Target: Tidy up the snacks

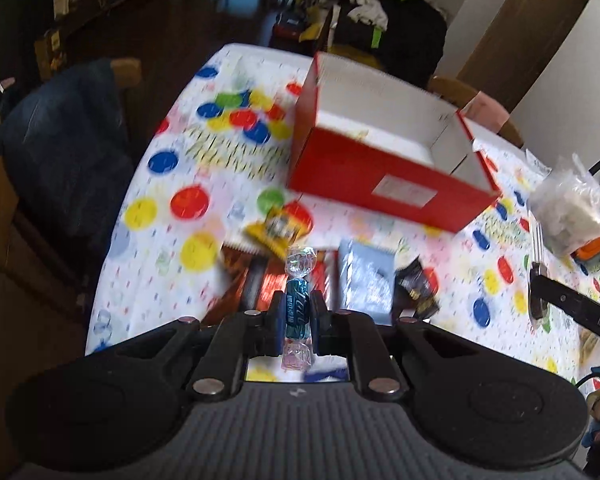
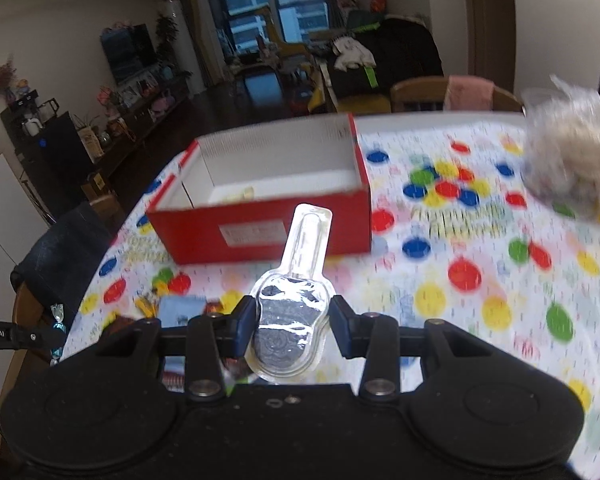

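Observation:
My left gripper is shut on a blue twist-wrapped candy, held above the table short of the red open box. My right gripper is shut on a clear and silver foil snack packet whose long neck points at the red box. The box is white inside and holds a small pale item. Loose snacks lie on the table below the left gripper: a yellow packet, a silver-blue packet, a dark wrapper and a shiny red packet.
The table has a white cloth with coloured dots. A clear bag of white pieces stands at the right by an orange object. A chair with a dark jacket stands at the left. More chairs stand behind the table.

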The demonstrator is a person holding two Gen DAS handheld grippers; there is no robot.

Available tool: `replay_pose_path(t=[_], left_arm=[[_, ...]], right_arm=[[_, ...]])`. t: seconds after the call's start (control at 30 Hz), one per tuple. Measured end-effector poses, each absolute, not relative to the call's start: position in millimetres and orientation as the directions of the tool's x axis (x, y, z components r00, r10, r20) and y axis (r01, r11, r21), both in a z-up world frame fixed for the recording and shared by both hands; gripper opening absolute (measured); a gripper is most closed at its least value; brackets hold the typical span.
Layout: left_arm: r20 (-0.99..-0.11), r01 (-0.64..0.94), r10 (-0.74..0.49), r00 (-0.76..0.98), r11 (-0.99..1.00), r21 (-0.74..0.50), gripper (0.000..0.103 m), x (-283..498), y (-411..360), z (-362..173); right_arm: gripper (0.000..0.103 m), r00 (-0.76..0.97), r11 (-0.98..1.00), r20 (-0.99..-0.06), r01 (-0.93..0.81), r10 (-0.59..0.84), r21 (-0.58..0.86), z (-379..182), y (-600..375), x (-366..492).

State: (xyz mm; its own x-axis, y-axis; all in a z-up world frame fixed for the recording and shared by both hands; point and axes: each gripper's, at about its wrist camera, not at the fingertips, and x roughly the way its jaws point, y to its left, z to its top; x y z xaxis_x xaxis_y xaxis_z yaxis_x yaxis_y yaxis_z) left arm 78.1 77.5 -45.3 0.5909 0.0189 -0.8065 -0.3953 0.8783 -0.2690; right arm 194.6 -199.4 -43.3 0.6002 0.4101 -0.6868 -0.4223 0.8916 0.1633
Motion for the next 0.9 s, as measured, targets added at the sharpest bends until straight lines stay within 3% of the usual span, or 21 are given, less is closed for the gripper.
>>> replay_pose_path(t=[0.53,0.9], left_arm=[[-0.755,-0.332,0.039,0.655,0.912,-0.240,0.012,182,73,7],[-0.789,-0.320,0.084,0.609,0.936,-0.147,0.012,275,79,4]], right_arm=[[0.039,0.630,0.860,-0.625,-0.490,0.461,0.141,2,-173,280],[0.039,0.581,0.833,-0.668,-0.543,0.466,0.109,-2,-151,355]])
